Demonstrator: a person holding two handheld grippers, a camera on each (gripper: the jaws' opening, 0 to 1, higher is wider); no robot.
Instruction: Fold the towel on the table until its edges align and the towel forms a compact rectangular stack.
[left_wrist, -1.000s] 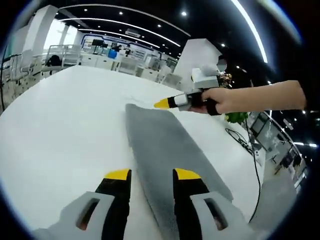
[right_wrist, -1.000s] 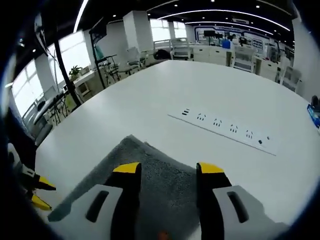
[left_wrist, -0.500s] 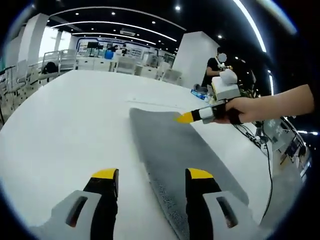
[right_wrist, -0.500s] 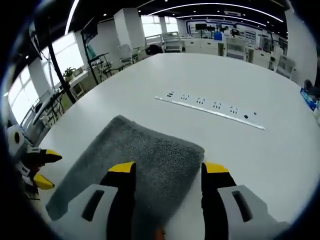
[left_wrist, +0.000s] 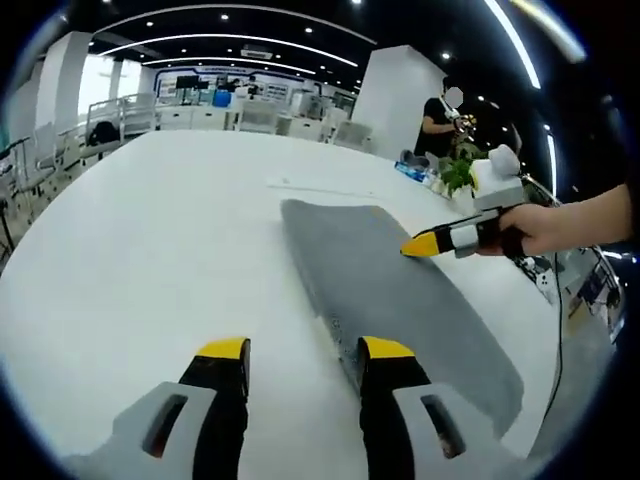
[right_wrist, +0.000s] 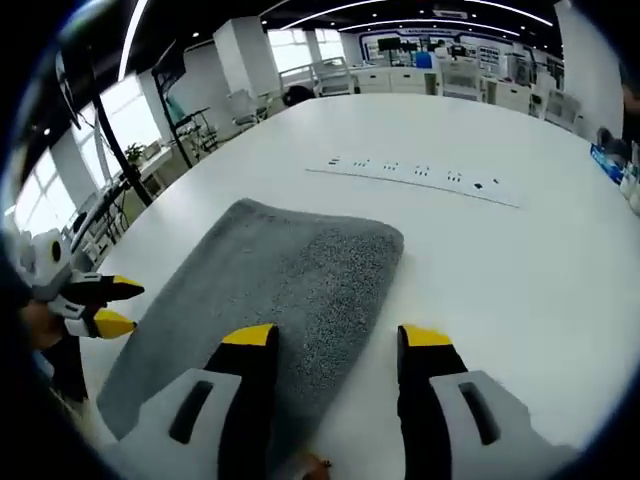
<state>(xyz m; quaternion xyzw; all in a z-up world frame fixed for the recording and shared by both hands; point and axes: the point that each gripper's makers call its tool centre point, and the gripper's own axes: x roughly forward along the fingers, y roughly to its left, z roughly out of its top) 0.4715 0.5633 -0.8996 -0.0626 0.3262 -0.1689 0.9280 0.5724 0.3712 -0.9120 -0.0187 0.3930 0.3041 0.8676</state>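
In your left gripper view, the right tongs (left_wrist: 415, 245) point sideways, so you cannot tell their gap. In your right gripper view, your own tongs (right_wrist: 335, 340) cover the towel's (right_wrist: 270, 280) near edge, and the power strip's (right_wrist: 415, 178) sockets are too small to read.

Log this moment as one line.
towel: folded long strip, flat on table | left gripper: open, empty | right gripper: open, empty

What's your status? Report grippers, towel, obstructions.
Left gripper open, empty; right gripper open, empty. Grey terry towel lies flat, a long folded strip on the white table. Nothing in the way.
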